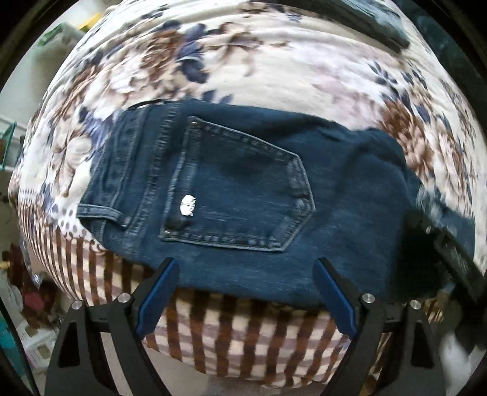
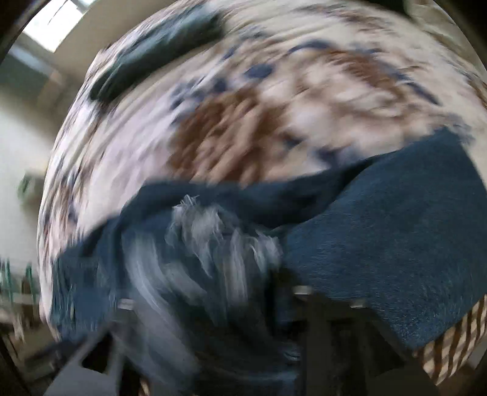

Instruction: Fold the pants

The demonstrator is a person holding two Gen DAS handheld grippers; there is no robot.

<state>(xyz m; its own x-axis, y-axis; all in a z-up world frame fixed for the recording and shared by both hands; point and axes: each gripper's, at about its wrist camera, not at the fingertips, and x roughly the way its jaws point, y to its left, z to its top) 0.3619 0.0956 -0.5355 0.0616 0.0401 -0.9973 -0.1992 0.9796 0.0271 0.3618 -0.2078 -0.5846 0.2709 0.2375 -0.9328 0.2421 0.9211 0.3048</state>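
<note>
Dark blue jeans (image 1: 243,195) lie on a floral bedspread (image 1: 274,70), back pocket (image 1: 237,189) up, waistband to the left. My left gripper (image 1: 246,268) is open and empty, its blue-padded fingers (image 1: 158,292) over the near edge of the jeans. The right gripper shows at the right of this view (image 1: 450,252), under denim. In the blurred right wrist view, the frayed leg hem (image 2: 213,231) drapes over my right gripper (image 2: 207,304) and hides its fingers. The rest of the jeans (image 2: 395,243) lies to the right.
The bedspread has a brown striped border (image 1: 243,335) that hangs over the near edge. A dark flat object (image 1: 377,18) lies at the far side of the bed; it also shows in the right wrist view (image 2: 158,48). Clutter stands on the floor at left (image 1: 27,304).
</note>
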